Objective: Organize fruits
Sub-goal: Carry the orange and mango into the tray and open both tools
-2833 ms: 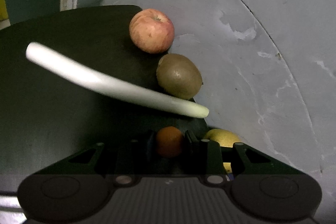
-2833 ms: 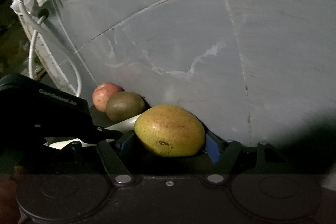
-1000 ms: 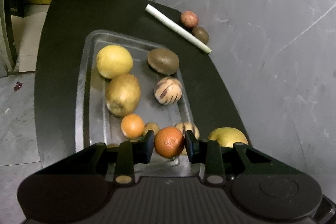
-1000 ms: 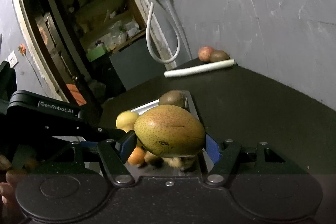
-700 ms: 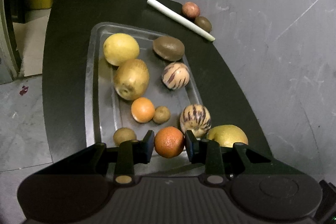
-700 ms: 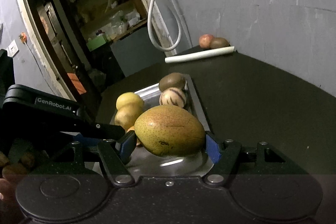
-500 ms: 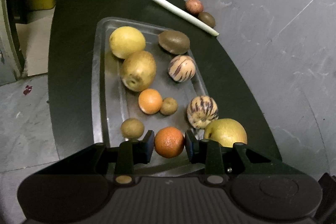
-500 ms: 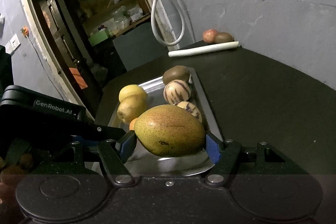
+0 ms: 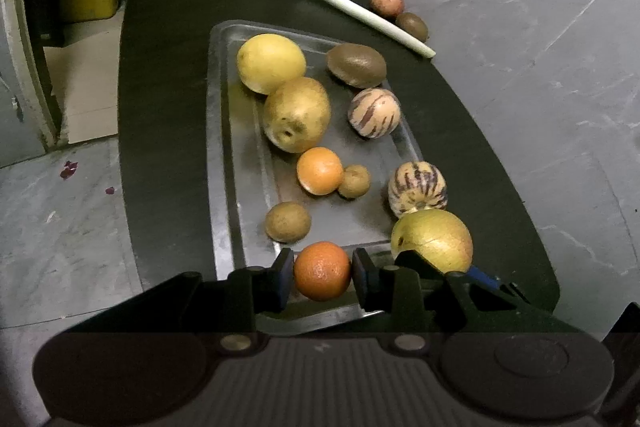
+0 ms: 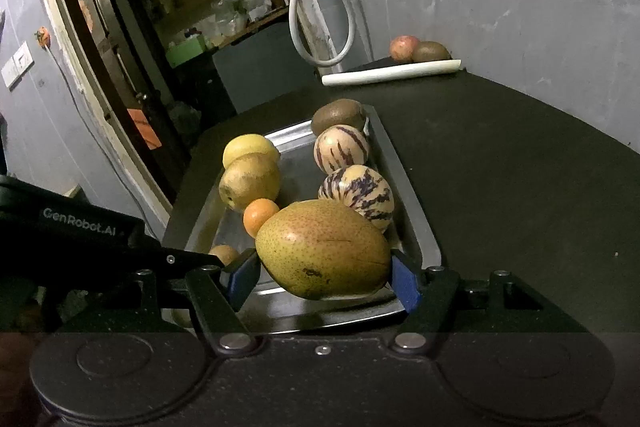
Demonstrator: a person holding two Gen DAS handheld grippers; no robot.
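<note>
Left wrist view looks steeply down on tray [image 9: 218, 147]; right wrist view lower, nearer; both share tray.

Both views are dim, and the light falls from above onto the metal tray [image 9: 218, 147], which shows soft glare. Straight lines bend near the picture edges, and the doorway [image 10: 100, 75] beyond the tray is dark.

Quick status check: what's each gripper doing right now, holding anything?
Left gripper: shut on an orange, above the tray's near end.
Right gripper: shut on a pear, also over the near end.
</note>
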